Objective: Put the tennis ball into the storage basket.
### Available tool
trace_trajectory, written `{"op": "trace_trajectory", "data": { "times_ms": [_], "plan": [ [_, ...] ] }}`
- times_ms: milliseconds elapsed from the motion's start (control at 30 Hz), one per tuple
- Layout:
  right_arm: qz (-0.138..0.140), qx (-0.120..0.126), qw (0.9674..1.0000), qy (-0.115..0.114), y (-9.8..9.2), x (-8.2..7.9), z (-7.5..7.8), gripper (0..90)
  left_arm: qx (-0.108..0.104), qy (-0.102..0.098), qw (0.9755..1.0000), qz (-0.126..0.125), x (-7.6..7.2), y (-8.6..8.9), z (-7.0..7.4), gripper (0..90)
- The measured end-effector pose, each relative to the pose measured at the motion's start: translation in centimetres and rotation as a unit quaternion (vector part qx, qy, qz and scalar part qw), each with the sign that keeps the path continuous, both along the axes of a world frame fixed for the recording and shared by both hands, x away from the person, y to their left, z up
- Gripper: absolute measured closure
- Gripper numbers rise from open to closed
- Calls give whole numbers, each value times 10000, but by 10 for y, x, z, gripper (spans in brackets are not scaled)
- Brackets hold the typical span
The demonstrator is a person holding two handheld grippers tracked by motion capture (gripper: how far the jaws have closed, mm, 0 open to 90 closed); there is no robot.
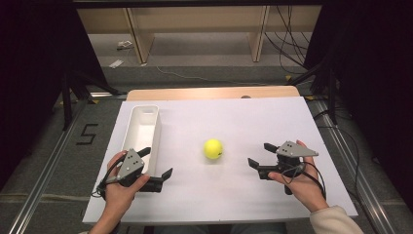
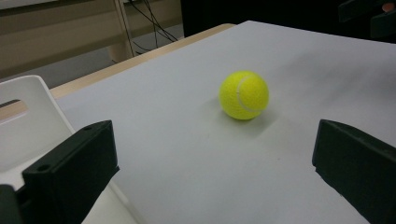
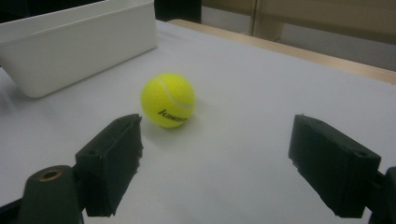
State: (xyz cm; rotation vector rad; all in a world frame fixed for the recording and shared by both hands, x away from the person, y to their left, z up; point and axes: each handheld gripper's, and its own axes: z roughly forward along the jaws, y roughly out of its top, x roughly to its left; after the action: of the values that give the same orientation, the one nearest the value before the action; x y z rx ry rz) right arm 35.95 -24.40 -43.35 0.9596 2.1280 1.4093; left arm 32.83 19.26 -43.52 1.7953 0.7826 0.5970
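A yellow tennis ball (image 1: 213,148) rests on the white tabletop (image 1: 272,117), between the two grippers. To its left, my left gripper (image 1: 156,162) is open and empty beside the near end of a long white bin (image 1: 157,131). In the left gripper view the ball (image 2: 244,94) lies ahead of the spread jaws of the left gripper (image 2: 212,135), apart from them. My right gripper (image 1: 261,154) is open to the right of the ball. In the right gripper view the ball (image 3: 168,99) sits just beyond the left jaw of the right gripper (image 3: 215,128), with the bin (image 3: 79,42) behind.
The bin looks empty from above. A wooden table edge (image 1: 214,92) runs along the far side of the white surface. Beyond it are floor cables (image 1: 287,44) and wooden furniture legs (image 1: 139,39). Metal rails (image 1: 44,170) flank the table.
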Motion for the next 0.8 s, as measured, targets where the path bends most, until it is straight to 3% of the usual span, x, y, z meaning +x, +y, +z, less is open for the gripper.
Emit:
{"op": "trace_trajectory", "data": {
  "times_ms": [800],
  "plan": [
    [228, -97, 9997, -71, 23, 2, 1, 176, 14, -18, 10000, -22, -1, -1, 0, 0]
  ]
}}
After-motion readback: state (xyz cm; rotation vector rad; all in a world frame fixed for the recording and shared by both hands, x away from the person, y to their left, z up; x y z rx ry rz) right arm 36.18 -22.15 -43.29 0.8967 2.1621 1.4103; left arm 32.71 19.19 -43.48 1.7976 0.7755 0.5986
